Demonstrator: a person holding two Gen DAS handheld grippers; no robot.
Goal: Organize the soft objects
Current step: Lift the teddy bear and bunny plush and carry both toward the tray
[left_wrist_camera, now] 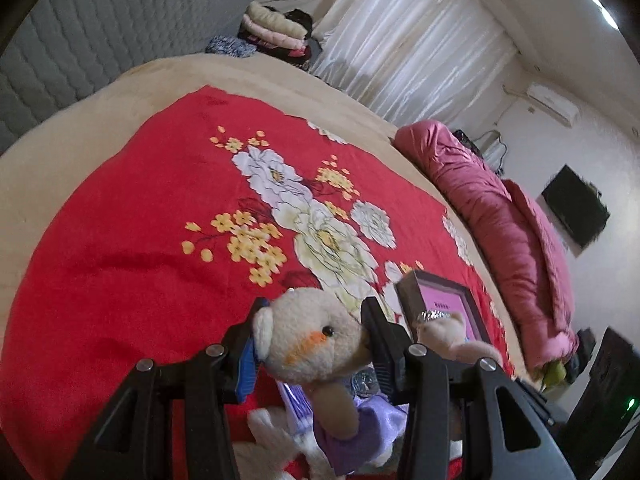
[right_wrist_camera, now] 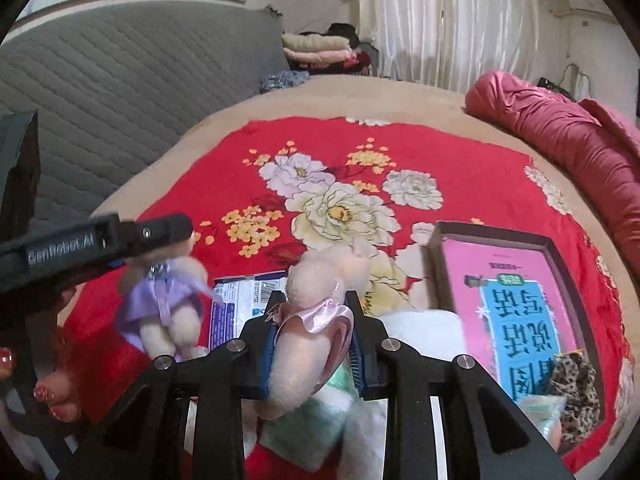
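My left gripper (left_wrist_camera: 314, 320) is shut on the head of a cream teddy bear in a purple dress (left_wrist_camera: 308, 340), which hangs lifted above the red floral blanket (left_wrist_camera: 140, 220). The right wrist view shows that same left gripper (right_wrist_camera: 180, 240) with the purple-dressed bear (right_wrist_camera: 164, 300) dangling from it. My right gripper (right_wrist_camera: 314, 308) is shut on a pale pink plush toy with a pink satin ribbon (right_wrist_camera: 316, 316), also held above the bed. A dark-rimmed box (right_wrist_camera: 496, 238) holding a pink and blue book lies to the right. A second small plush (left_wrist_camera: 444, 330) shows beside the box (left_wrist_camera: 416, 292).
A blue-and-white plastic packet (right_wrist_camera: 240, 304), a green packet (right_wrist_camera: 320, 412) and a leopard-print item (right_wrist_camera: 576, 380) lie on the blanket. A rolled pink quilt (right_wrist_camera: 560, 132) lines the right edge. Grey quilted padding (right_wrist_camera: 120, 80) and folded clothes (right_wrist_camera: 316, 50) stand behind. A hand's fingers (right_wrist_camera: 52, 396) show at lower left.
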